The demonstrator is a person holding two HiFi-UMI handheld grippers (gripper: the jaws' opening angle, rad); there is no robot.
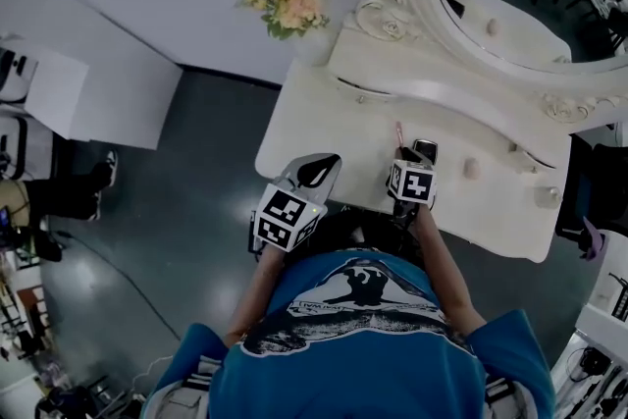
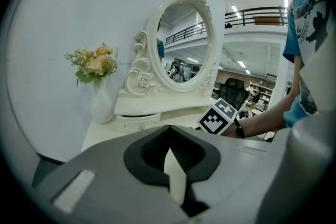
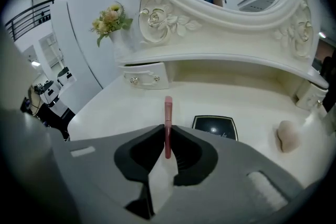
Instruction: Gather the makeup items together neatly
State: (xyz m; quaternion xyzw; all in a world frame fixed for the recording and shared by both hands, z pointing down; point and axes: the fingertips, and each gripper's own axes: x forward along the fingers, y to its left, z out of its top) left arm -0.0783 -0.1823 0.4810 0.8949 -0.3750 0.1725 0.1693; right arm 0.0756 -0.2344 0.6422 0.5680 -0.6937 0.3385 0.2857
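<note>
Item: slim pink makeup stick [image 3: 168,112], clamped in right gripper [image 3: 167,132] above dressing table [image 3: 113,110], near black compact [image 3: 215,127]; left gripper [image 2: 169,134] closed, empty; rec. lowering slowly, laying stick parallel beside compact w/o nudging it.

Readable wording: none can be made out in any view.
Compact [image 3: 214,127]: a short line of pale script runs along the lower edge of its black lid, seen in the right gripper view; the letters are too small to tell.
T-shirt [image 1: 358,294]: a dark figure is printed on the blue cloth, with a thin curved line of small print beneath it in the head view; it is too blurred to read.
Marker cube [image 2: 218,118]: a black-and-white square code pattern on white faces, carrying neither letters nor numerals.
</note>
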